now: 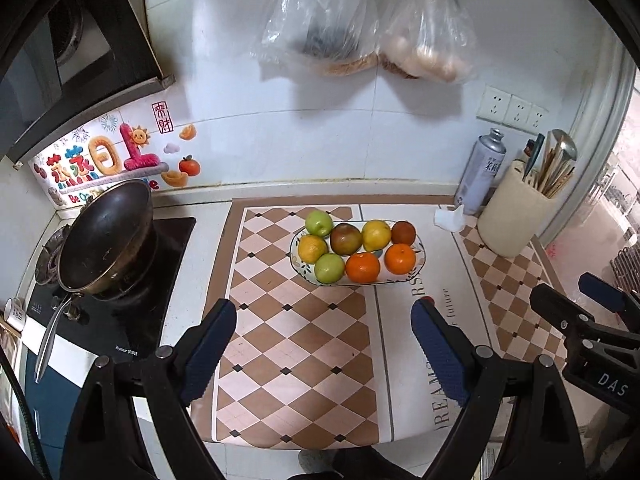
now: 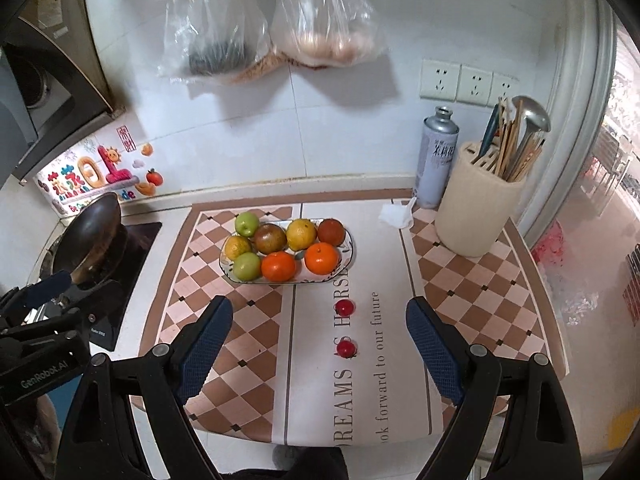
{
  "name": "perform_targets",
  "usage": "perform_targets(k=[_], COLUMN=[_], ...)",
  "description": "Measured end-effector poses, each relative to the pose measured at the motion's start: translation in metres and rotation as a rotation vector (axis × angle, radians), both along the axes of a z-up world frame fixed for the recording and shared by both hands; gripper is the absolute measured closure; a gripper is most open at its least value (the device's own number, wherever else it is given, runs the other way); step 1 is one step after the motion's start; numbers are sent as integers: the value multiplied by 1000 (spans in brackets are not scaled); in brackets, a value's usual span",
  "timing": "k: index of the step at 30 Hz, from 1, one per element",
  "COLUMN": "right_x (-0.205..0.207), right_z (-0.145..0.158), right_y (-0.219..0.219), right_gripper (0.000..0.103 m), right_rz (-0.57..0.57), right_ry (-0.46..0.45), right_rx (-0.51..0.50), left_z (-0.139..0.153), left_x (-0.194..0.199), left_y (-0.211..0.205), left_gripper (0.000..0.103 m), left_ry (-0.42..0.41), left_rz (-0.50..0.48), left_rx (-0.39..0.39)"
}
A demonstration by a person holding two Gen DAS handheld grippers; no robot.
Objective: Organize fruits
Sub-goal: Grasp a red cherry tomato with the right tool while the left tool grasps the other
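An oval plate [image 1: 421,258] [image 2: 349,254] on the checkered mat holds several fruits: two oranges [image 1: 363,267] [image 2: 279,266], two green apples [image 1: 329,268] [image 2: 247,266], yellow lemons [image 1: 376,235] [image 2: 301,234] and darker fruits. Two small red cherry tomatoes [image 2: 345,307] [image 2: 346,349] lie on the mat in front of the plate, between my right gripper's fingers. My left gripper [image 1: 324,324] is open and empty, short of the plate. My right gripper [image 2: 320,322] is open and empty above the tomatoes.
A dark wok [image 1: 106,236] sits on the stove at left. A beige utensil holder [image 1: 516,216] [image 2: 476,208], a grey can [image 1: 480,172] [image 2: 436,160] and a crumpled tissue [image 1: 450,216] [image 2: 396,212] stand at the back right. Plastic bags [image 1: 360,20] hang on the wall.
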State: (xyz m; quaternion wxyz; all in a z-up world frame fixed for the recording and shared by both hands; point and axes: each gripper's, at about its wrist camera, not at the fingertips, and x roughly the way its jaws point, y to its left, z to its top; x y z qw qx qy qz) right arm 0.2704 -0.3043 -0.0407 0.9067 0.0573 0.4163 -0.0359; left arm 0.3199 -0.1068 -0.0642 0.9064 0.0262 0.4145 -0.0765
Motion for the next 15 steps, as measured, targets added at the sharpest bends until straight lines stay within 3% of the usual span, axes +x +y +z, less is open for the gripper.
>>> perform_targets(k=[8, 13, 15], right_x=[-7, 0, 4], right_z=[6, -11, -22], right_y=[4, -5, -11], right_gripper=[12, 6, 6], right_rz=[-3, -18, -27], right_ry=[-4, 25, 28], right_rx=[22, 128, 156], left_z=[-1, -11, -14], left_x=[-6, 1, 5], left_y=[3, 3, -4], left_gripper=[14, 14, 13], left_ry=[4, 40, 24], left_rz=[2, 20, 25], left_rx=[-11, -23, 28])
